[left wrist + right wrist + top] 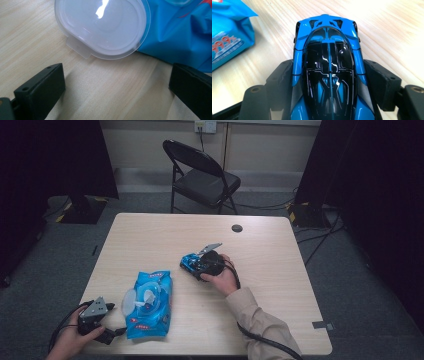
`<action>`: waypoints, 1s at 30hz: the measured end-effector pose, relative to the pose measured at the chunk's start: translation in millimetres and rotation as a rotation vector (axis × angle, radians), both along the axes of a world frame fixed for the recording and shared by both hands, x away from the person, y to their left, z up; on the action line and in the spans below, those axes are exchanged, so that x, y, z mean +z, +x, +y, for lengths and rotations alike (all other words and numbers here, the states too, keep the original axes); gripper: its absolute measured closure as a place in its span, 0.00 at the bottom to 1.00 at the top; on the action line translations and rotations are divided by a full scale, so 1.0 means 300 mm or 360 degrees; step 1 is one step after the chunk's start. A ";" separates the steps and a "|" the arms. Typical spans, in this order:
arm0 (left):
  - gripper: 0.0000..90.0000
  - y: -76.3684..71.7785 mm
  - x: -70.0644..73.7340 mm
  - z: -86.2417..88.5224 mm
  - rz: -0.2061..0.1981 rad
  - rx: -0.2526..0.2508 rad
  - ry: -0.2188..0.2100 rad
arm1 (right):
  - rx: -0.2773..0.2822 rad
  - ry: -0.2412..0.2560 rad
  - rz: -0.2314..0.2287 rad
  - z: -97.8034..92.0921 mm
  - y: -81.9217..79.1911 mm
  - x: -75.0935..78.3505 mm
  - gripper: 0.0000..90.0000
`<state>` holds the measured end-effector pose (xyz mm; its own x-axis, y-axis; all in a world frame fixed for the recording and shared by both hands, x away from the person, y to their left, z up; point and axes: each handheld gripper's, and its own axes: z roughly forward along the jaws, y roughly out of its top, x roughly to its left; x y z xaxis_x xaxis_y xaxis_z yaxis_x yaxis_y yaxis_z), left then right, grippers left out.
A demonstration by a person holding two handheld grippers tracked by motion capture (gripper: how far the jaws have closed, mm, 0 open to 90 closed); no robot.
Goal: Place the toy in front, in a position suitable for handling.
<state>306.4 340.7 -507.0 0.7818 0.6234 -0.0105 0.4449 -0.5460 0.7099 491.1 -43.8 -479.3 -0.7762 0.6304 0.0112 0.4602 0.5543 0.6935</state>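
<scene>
Gripping one blue toy car (328,72) by its flanks, the right tool (207,262) has both jaws pressed against the bodywork, the car's nose pointing away from it, which the high view blurs; bare surface (270,265) lies open beyond; the left tool (97,317), at the surface's near edge, has its jaws spread apart on nothing, one blue wipes pack (148,304) just ahead, its clear flip lid (101,26) hinged open onto the wood; one folding chair (202,175) stands beyond the far edge.
</scene>
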 end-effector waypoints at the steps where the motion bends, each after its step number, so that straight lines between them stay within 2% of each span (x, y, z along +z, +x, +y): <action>1: 0.00 0.000 0.000 0.000 -0.0001 0.0001 -0.0001 | -0.0003 0.0012 -0.0007 -0.016 -0.005 0.003 0.31; 6: 0.00 0.000 0.000 0.000 -0.0001 0.0001 -0.0001 | -0.0032 -0.0001 -0.0020 -0.129 -0.037 0.006 0.31; 7: 0.00 0.000 0.000 0.000 -0.0001 0.0001 -0.0001 | -0.0032 -0.0001 -0.0020 -0.129 -0.037 0.006 0.31; 11: 0.00 0.000 0.000 0.000 0.0000 0.0000 0.0000 | -0.0058 0.0010 -0.0019 -0.203 -0.069 -0.001 0.31; 16: 0.00 0.000 0.000 0.000 0.0000 0.0001 -0.0001 | -0.0037 0.0015 -0.0010 -0.281 -0.113 -0.016 0.31; 19: 0.00 0.000 0.000 0.000 0.0000 0.0000 0.0000 | -0.0027 0.0027 0.0000 -0.309 -0.123 -0.034 0.31; 30: 0.00 -0.001 0.000 -0.003 0.0000 0.0011 -0.0001 | 0.0033 0.0055 -0.0027 -0.326 -0.121 -0.064 0.31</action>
